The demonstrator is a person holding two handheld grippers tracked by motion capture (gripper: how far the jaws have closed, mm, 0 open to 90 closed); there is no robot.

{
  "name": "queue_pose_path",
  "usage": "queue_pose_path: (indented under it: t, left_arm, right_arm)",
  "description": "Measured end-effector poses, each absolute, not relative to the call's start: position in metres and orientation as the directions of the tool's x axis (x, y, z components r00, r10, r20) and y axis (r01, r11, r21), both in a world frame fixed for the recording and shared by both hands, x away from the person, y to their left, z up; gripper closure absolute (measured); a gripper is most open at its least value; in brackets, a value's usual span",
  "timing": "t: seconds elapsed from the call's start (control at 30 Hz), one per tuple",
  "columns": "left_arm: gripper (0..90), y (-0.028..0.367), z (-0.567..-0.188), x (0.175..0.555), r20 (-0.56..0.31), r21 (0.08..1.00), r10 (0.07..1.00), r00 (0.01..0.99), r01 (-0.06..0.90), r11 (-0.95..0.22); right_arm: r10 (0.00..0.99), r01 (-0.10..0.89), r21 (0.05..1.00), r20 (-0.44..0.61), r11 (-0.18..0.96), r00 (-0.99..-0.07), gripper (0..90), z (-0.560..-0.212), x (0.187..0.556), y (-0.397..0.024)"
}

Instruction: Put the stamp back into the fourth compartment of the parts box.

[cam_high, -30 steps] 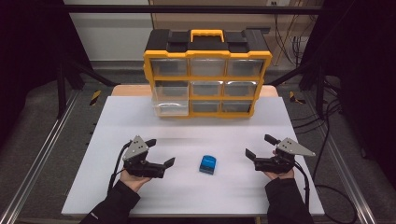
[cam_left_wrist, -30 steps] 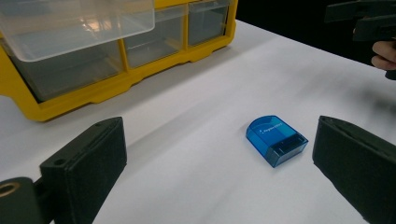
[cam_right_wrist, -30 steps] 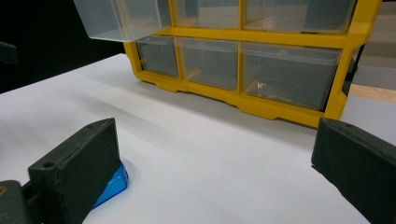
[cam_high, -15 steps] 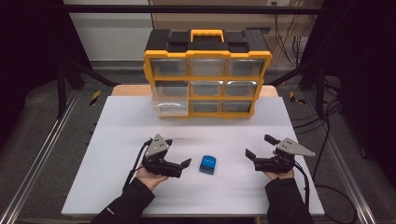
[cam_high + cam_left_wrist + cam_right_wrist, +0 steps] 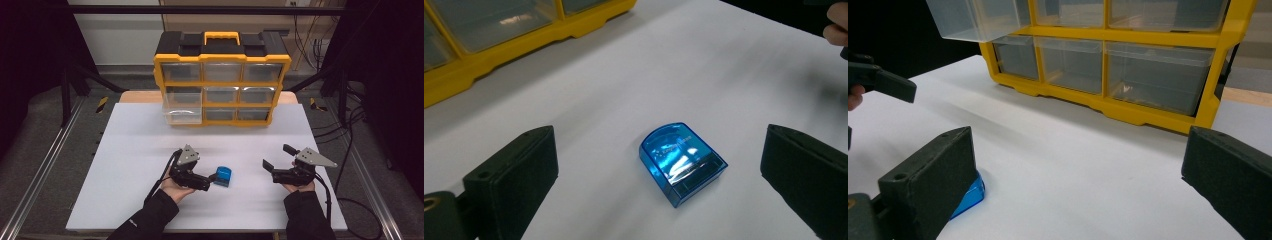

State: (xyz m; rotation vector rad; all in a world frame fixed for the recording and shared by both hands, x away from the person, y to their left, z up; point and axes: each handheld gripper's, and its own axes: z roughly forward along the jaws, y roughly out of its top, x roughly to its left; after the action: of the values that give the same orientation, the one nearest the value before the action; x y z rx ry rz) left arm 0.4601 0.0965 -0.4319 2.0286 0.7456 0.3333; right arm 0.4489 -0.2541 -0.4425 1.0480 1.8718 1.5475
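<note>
A small blue see-through box [image 5: 223, 176] lies flat on the white table [image 5: 140, 150], a little right of centre near the front. My left gripper [image 5: 209, 181] is open at the box's left side. In the left gripper view the box [image 5: 683, 162] lies between the two wide-apart jaws of this gripper [image 5: 659, 145], touching neither. My right gripper [image 5: 278, 156] is held open to the right of the box, a short gap away. In the right gripper view, a corner of the box [image 5: 969, 196] peeks out behind the left jaw of the right gripper [image 5: 1080, 142].
A yellow and black drawer organizer [image 5: 222, 80] with clear drawers stands at the back of the table. Its left middle drawer [image 5: 182, 107] is pulled out toward me. Cables trail off the right side. Dark floor and metal rails flank the table.
My left gripper has moved right across the table up to the blue box, jaws still open. The right gripper and the box have stayed put.
</note>
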Motion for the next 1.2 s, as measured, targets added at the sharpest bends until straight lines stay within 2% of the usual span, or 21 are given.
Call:
queue_pose_path:
  t: [0.7, 1.1, 1.2]
  left_arm:
    - [3.9, 0.047, -0.462, 0.475, -0.084, 0.740, 0.642, 0.762, 0.479, -0.473]
    - [18.5, 0.034, -0.473, 0.479, -0.113, 0.689, 0.662, 0.741, 0.538, -0.485]
    - [24.5, 0.032, -0.473, 0.478, -0.088, 0.681, 0.674, 0.734, 0.538, -0.497]
  right_arm:
    - [0.805, 0.250, 0.966, 0.100, 0.061, -0.584, 1.3, -0.443, 0.449, -0.254]
    - [0.806, 0.252, 0.966, 0.103, 0.059, -0.583, 1.3, -0.443, 0.449, -0.254]
    - [0.807, 0.251, 0.966, 0.104, 0.057, -0.582, 1.2, -0.442, 0.449, -0.255]
